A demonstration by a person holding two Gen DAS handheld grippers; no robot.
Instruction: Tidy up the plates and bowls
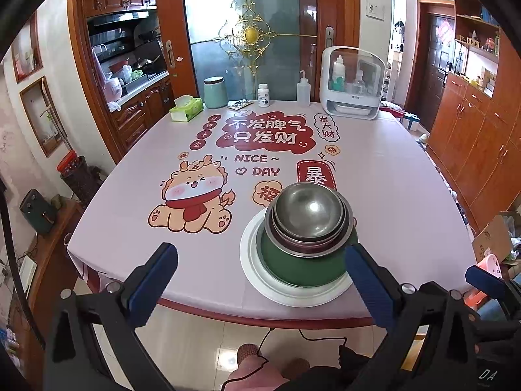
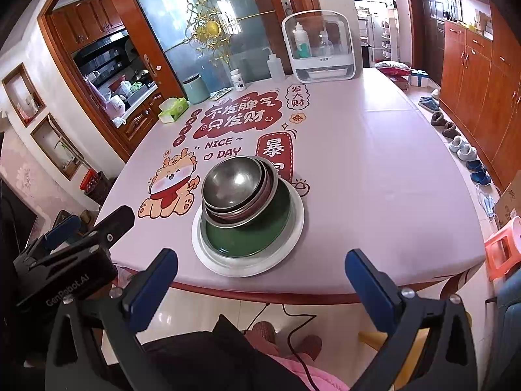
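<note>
Tabletop (image 1: 374, 169), pink printed cloth: steel bowls (image 1: 309, 210) nested in green bowl (image 1: 293, 267) on white plate (image 1: 257, 280). Left gripper (image 1: 262, 278) and right gripper (image 2: 260, 280) both released, empty.

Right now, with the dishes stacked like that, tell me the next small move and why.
Probably none on the stack: the steel bowls sit nested in the green bowl on the white plate, though slightly off-centre. Both the left hand-held gripper and the right hand-held gripper are open and empty, short of the table edge. At most, I'd nudge the top bowls centred.
</note>
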